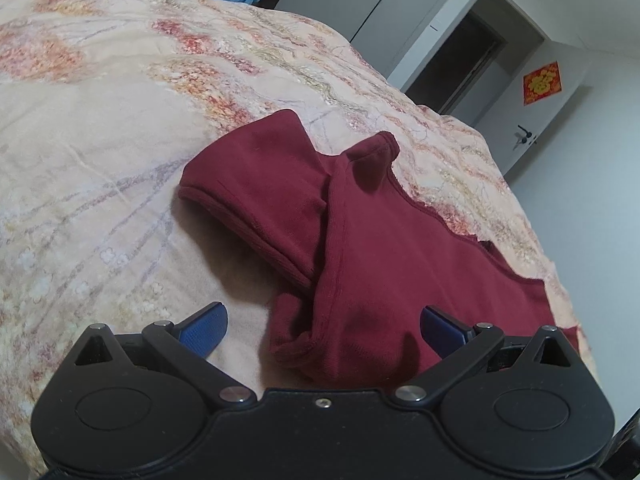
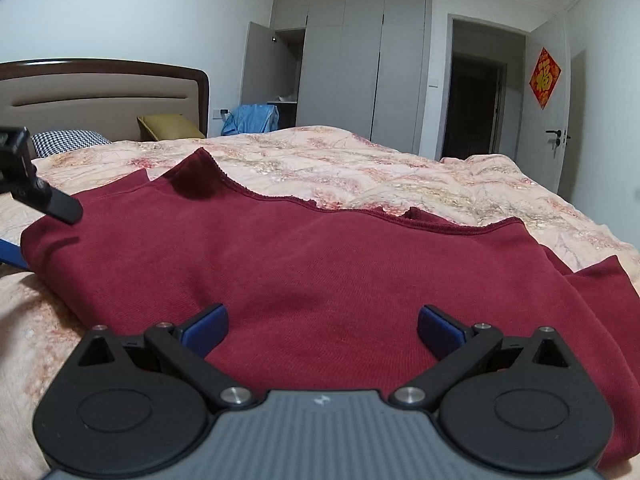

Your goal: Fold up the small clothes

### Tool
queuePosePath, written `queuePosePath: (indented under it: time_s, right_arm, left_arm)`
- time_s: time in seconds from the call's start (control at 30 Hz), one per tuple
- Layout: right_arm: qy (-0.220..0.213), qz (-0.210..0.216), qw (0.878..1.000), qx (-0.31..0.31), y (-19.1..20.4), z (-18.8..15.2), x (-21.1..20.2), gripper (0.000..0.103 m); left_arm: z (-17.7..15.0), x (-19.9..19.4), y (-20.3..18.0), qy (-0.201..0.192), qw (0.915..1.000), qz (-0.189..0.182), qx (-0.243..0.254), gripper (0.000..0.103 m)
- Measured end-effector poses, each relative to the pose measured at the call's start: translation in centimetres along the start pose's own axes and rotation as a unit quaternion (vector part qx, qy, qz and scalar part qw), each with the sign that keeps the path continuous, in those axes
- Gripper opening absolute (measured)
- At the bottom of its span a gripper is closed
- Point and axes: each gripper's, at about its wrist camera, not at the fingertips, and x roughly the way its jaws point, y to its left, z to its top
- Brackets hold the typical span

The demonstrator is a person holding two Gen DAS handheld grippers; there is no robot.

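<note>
Maroon shirt [image 1: 400,248] spread on the bed [image 1: 100,152], filling lower centre of both views; right sleeve end cut off at the frame's right edge. Left gripper [image 1: 324,322] low over the near hem, jaws spread wide, nothing pinched. Right gripper [image 2: 323,322] likewise spread, over the body. Bare quilt at upper left and beyond the collar [image 2: 280,198]. Bed edge at right.

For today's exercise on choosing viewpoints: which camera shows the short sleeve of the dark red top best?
The left wrist view: the sleeve of the dark red top lies spread on the floral bedspread, its hemmed edge fully visible. The right wrist view shows mostly the top's body; that sleeve is not visible there.
</note>
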Motion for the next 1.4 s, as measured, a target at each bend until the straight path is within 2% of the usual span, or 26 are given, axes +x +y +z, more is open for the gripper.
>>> queuePosePath:
  time_s: [0.43, 0.63, 1.17, 1.23, 1.33, 1.4]
  right_arm:
    - [-0.012, 0.004, 1.000, 0.005, -0.4, -0.4, -0.2, 0.103]
    - [-0.016, 0.003, 1.000, 0.005, -0.3, -0.6, -0.3, 0.103]
    - [-0.016, 0.004, 1.000, 0.005, -0.3, -0.6, -0.3, 0.103]
    - [-0.016, 0.004, 1.000, 0.005, -0.3, -0.6, -0.3, 0.103]
    - [-0.016, 0.004, 1.000, 0.005, -0.3, -0.6, -0.3, 0.103]
    - [-0.016, 0.004, 1.000, 0.005, -0.3, -0.6, -0.3, 0.103]
  left_arm:
    - [1.6, 2.1, -0.2, -0.014, 0.9998, 0.013, 0.003, 0.102]
    - [2.2, 3.4, -0.7, -0.006, 0.9991, 0.028, 0.029, 0.102]
    - [2.7, 3.6, -0.6, 0.007, 0.9992, 0.025, 0.031, 0.097]
    - [2.8, 3.6, -0.6, 0.007, 0.9992, 0.026, 0.031, 0.095]
    - [2.8, 3.5, -0.6, 0.008, 0.9993, 0.024, 0.028, 0.085]
    - [2.9, 3.5, -0.6, 0.011, 0.9994, 0.019, 0.028, 0.075]
